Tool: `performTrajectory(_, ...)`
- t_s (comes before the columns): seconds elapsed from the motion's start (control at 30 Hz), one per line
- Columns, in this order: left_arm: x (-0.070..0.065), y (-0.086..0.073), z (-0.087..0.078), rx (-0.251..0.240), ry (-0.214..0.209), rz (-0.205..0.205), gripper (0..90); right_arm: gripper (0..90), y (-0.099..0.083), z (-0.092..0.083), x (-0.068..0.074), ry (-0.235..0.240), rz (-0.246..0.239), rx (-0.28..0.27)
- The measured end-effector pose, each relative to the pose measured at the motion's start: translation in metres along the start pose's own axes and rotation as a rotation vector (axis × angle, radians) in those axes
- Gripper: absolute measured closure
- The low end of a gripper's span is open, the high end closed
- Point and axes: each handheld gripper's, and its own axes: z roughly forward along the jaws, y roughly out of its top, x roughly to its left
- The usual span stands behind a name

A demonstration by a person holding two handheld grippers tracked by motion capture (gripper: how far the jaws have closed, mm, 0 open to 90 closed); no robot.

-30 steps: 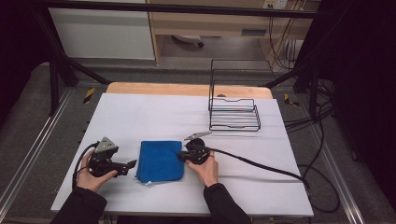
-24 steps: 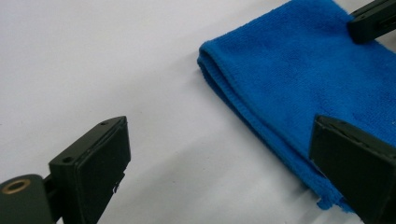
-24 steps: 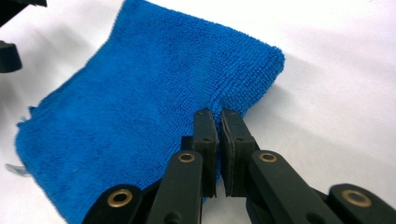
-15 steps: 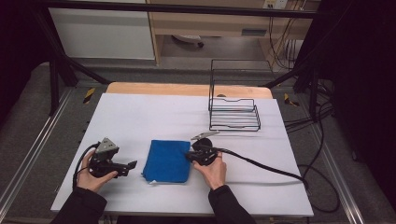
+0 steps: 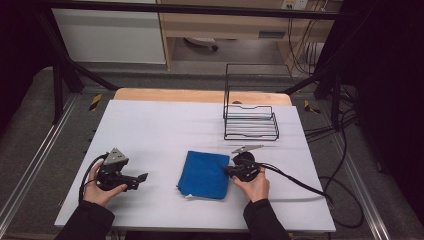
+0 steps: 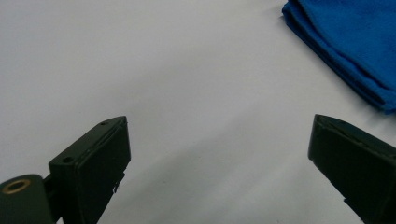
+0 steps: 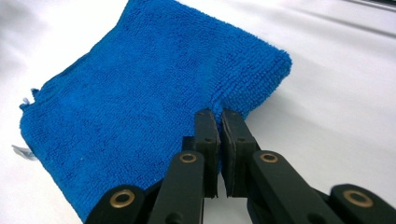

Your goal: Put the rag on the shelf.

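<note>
Folded blue cloth [image 5: 205, 174] at the front middle of the white surface [image 5: 165, 130]

Right gripper [image 5: 231, 171] clenched on the cloth's right edge, hand low; left gripper [image 5: 142, 177] released, jaws apart, hand resting left, pointing toward the cloth.

You were working in a lab or test bay, not a home. Your table [image 5: 150, 125] was a white sheet laid over a wooden board, set inside a black metal frame [image 5: 60, 75] with rails [image 5: 30, 170] running along the grey floor [image 5: 360, 165] on both sides. Bundles of cables [image 5: 325, 132] trailed over the floor at the right, and yellow-black tape [image 5: 95, 102] marked the table's far corners. Behind stood a white cabinet [image 5: 110, 37] and a wooden bench [image 5: 225, 25] with a wall socket [image 5: 294, 4] above it.
</note>
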Motion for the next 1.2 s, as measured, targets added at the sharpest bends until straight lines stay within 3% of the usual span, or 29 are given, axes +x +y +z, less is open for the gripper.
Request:
performTrajectory(0.23,-0.005,0.001,0.002,0.004,-0.017,0.009,5.8,85.8,-0.005,-0.008,-0.025,-0.027,-0.05,-0.015)
performTrajectory(0.43,-0.009,0.002,0.005,0.01,-0.03,0.016,5.8,80.7,-0.01,-0.002,-0.034,-0.025,-0.093,-0.046)
performTrajectory(0.57,-0.013,0.005,0.008,0.009,-0.046,0.02,5.2,67.0,-0.012,-0.01,-0.04,-0.001,-0.084,-0.117)
performTrajectory(0.6,-0.014,0.007,0.009,0.009,-0.041,0.021,5.0,59.4,-0.012,-0.017,-0.043,0.008,-0.082,-0.155)
performTrajectory(0.67,-0.017,0.01,0.012,0.014,-0.043,0.018,5.0,55.4,-0.012,-0.02,-0.045,0.014,-0.079,-0.166)
performTrajectory(0.73,-0.02,0.015,0.015,0.01,-0.051,0.021,5.0,45.3,-0.013,-0.026,-0.048,0.028,-0.078,-0.191)
performTrajectory(0.77,-0.021,0.019,0.016,0.011,-0.056,0.025,5.0,35.8,-0.014,-0.032,-0.051,0.036,-0.074,-0.211)
performTrajectory(0.83,-0.025,0.026,0.02,0.007,-0.064,0.022,5.0,32.9,-0.015,-0.034,-0.053,0.039,-0.068,-0.22)
performTrajectory(0.93,-0.031,0.037,0.027,0.01,-0.065,0.021,6.0,20.3,-0.019,-0.039,-0.059,0.042,-0.072,-0.247)
performTrajectory(1.03,-0.037,0.05,0.036,0.008,-0.064,0.027,6.9,13.3,-0.024,-0.041,-0.064,0.055,-0.065,-0.24)
performTrajectory(1.2,-0.049,0.069,0.054,0.009,-0.05,0.025,10.2,7.5,-0.033,-0.044,-0.072,0.041,-0.064,-0.232)
